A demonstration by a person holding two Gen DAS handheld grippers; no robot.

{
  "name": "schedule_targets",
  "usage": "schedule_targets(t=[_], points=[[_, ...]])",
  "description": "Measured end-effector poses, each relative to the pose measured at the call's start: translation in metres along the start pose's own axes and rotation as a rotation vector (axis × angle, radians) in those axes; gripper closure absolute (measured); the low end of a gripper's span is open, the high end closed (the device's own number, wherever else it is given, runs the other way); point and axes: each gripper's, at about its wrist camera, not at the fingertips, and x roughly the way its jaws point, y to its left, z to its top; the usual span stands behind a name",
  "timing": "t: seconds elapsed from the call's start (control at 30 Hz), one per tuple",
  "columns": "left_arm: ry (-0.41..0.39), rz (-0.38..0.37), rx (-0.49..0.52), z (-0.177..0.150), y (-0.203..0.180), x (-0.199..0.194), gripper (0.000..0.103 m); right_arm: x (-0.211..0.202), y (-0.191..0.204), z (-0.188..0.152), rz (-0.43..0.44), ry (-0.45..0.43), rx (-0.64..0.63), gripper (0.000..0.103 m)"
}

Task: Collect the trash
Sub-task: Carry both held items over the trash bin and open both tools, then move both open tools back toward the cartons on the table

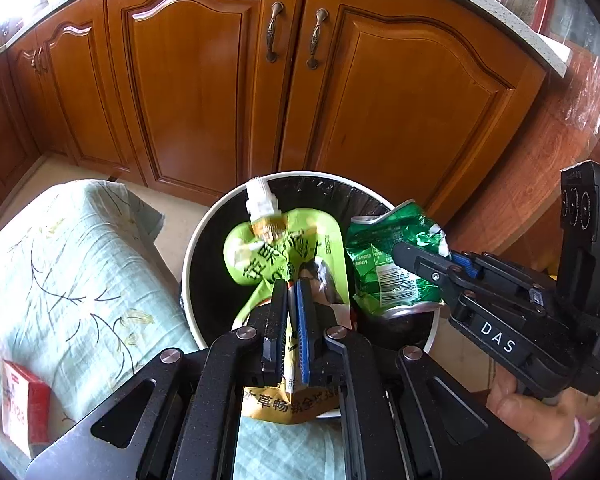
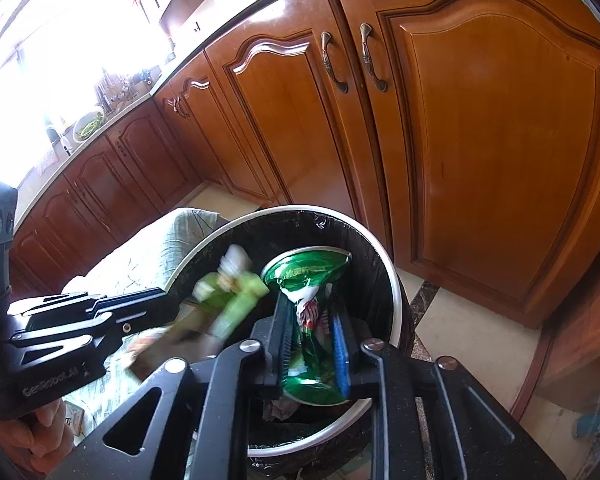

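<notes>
Hovering over the bin [image 1: 204,236], my left gripper [image 1: 291,292] pinches the green pouch [image 1: 284,248], my right gripper [image 2: 312,320] clamps the crushed can [image 2: 312,276].

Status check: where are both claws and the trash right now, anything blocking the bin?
Left claw shut on green pouch, over bin. Right claw around crushed green can, also over bin. Nothing blocking the opening.
</notes>
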Motion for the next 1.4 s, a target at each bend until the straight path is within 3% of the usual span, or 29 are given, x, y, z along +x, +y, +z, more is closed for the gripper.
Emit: schedule_targets(t=[0.03,0.1,0.17,0.5,0.7,0.93,1.17,1.4], points=[[0.001,-0.006,-0.001,-0.001,-0.001,-0.001,0.093,-0.001,-0.001,0.0,0.006,-0.003,0.007,0.07],[-0.003,-0.007,-0.003,-0.002,0.001,-0.003,0.068,-0.004,-0.001,-0.002,0.01,-0.013,0.013,0.067],[-0.027,0.004,-0.005,-0.005,0.001,-0.009,0.062,-0.01,-0.001,-0.004,0.02,-0.029,0.019,0.063],[-0.084,-0.02,-0.148,-0.06,0.038,-0.054,0.061,-0.04,0.014,-0.035,0.085,-0.074,0.063,0.03],[-0.151,0.014,-0.259,-0.106,0.071,-0.098,0.061,-0.053,0.042,-0.057,0.154,-0.078,0.076,0.024],[-0.211,0.079,-0.375,-0.153,0.113,-0.146,0.061,-0.049,0.087,-0.079,0.233,-0.024,0.045,0.022],[-0.223,0.131,-0.47,-0.196,0.156,-0.174,0.061,-0.039,0.13,-0.103,0.286,0.047,-0.01,0.022],[-0.22,0.153,-0.516,-0.223,0.173,-0.185,0.061,-0.037,0.151,-0.118,0.294,0.068,-0.039,0.022]])
